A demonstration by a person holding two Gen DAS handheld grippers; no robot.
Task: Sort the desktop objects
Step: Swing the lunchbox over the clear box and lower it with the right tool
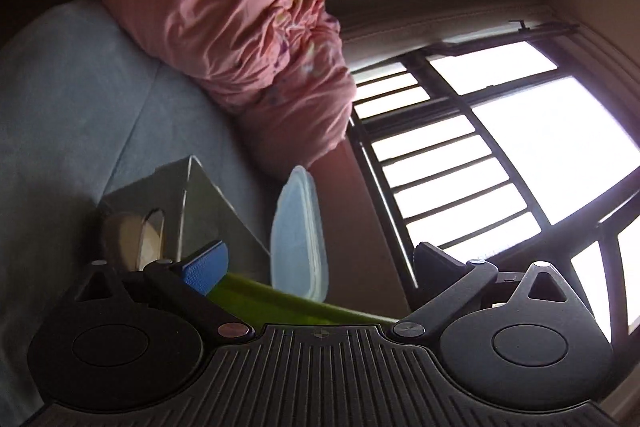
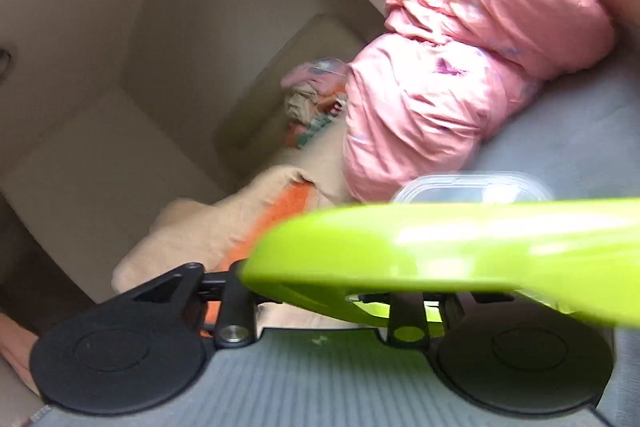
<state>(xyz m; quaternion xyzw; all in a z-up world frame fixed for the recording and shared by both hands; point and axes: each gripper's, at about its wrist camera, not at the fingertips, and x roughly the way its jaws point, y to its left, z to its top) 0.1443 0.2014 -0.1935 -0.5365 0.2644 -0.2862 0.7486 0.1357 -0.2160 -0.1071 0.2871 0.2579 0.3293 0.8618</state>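
- A lime-green plastic piece point(image 2: 440, 247) is seen lying across the right gripper point(image 2: 320, 291); its fingertips are covered by the piece, so whether the jaws press on it cannot be told.
- The left gripper point(image 1: 320, 259) is held with its jaws wide apart; a blue pad point(image 1: 206, 267) is visible on one finger, and a green edge point(image 1: 280, 301) is seen low between the fingers, not clamped.
- Just beyond the left gripper, a clear box point(image 1: 192, 211) and a translucent lid point(image 1: 300, 231) are found on a grey-blue cushioned surface point(image 1: 80, 99).
- A clear container point(image 2: 472, 189) is partly hidden behind the green piece and is blurred.
- Farther off, a bundled pink quilt point(image 1: 228, 19) is seen resting on the same surface.
- A barred window point(image 1: 500, 147), overexposed, is seen to the far right of the left gripper.
- Beige and orange cloth point(image 2: 224, 223) and pale walls are seen beyond the right gripper; motion blur softens most detail.
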